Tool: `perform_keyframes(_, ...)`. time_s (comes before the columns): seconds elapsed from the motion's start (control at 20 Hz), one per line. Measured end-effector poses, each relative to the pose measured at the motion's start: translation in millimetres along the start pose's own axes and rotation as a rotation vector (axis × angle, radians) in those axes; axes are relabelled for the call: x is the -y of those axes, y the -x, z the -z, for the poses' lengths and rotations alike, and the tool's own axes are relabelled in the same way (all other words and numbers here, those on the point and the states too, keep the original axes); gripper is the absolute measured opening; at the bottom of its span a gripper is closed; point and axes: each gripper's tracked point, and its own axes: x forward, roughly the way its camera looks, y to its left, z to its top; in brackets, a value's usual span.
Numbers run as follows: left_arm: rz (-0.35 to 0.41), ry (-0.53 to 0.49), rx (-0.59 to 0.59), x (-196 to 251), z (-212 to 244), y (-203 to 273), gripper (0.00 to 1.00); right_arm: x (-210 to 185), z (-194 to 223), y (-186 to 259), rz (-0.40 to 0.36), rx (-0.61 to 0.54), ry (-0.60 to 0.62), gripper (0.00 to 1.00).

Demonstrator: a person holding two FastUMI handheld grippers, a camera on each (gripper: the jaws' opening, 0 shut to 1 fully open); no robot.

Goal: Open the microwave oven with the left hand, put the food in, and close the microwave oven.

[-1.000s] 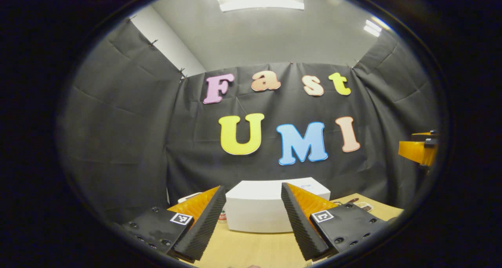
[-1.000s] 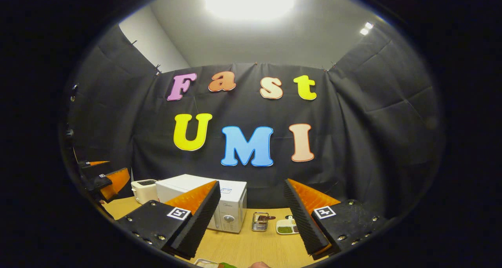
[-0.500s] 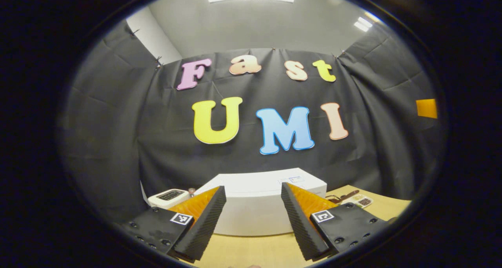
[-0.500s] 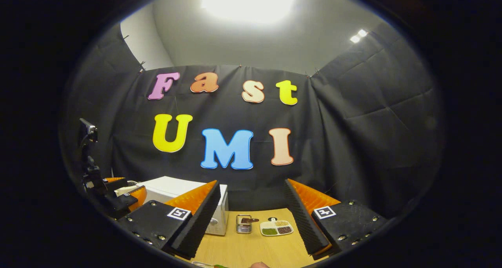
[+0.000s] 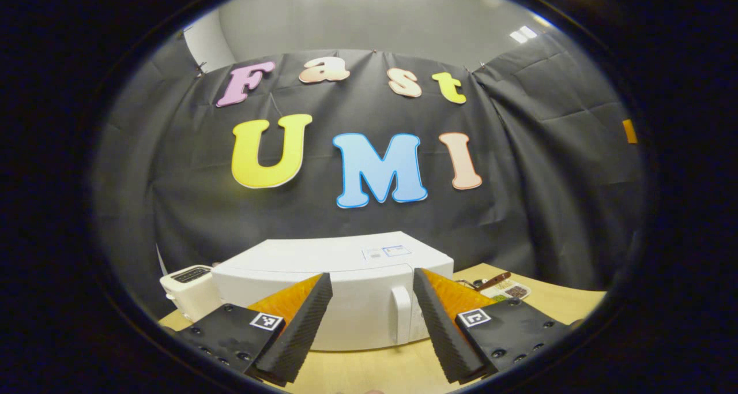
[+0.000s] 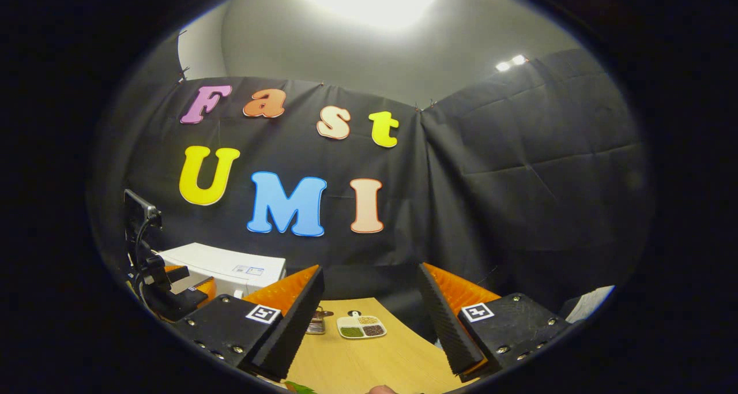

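Straight ahead of my left gripper [image 5: 373, 330], on the wooden table [image 5: 380, 371], sits the white microwave oven [image 5: 340, 290], door shut, its vertical handle [image 5: 401, 322] showing between my spread fingers. Left gripper wide apart, holding nothing. White toaster [image 5: 187, 290] stands just beside the microwave's left end. Beyond its right end, a small divided tray of food [image 5: 507, 291] lies on the table. Right gripper [image 6: 373, 325] also wide, empty, above the table. Past it: the food tray [image 6: 361, 326], with a small metal holder [image 6: 315, 323] just beside it. Microwave [image 6: 228, 266] off to the left there, my left gripper [image 6: 173, 290] in front of it.
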Motion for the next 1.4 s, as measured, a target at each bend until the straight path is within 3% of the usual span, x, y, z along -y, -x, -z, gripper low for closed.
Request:
perform_keyframes(0.3, 0.051, -0.023, -0.092, 23, 51, -44, 0.94, 29, 13, 8, 0.114, -0.062, 0.038, 0.98)
perform_keyframes(0.6, 0.067, -0.032, -0.165, 39, 88, -77, 0.94, 51, 10, 20, 0.178, -0.075, 0.080, 0.98)
perform_keyframes(0.85, 0.034, -0.051, -0.216, 43, 108, -86, 0.70, 66, 14, 26, 0.188, -0.098, 0.099, 0.98)
perform_keyframes(1.05, 0.026, -0.056, -0.227, 42, 103, -85, 0.36, 78, 13, 27, 0.182, -0.099, 0.106, 0.98)
perform_keyframes(1.2, 0.017, -0.019, -0.256, 42, 110, -86, 0.32, 80, 11, 29, 0.164, -0.091, 0.096, 0.98)
perform_keyframes(1.25, 0.011, -0.015, -0.261, 42, 110, -86, 0.27, 83, 12, 28, 0.159, -0.090, 0.099, 0.98)
perform_keyframes(1.4, -0.008, -0.042, -0.297, 41, 108, -84, 0.19, 87, 12, 30, 0.142, -0.086, 0.087, 0.98)
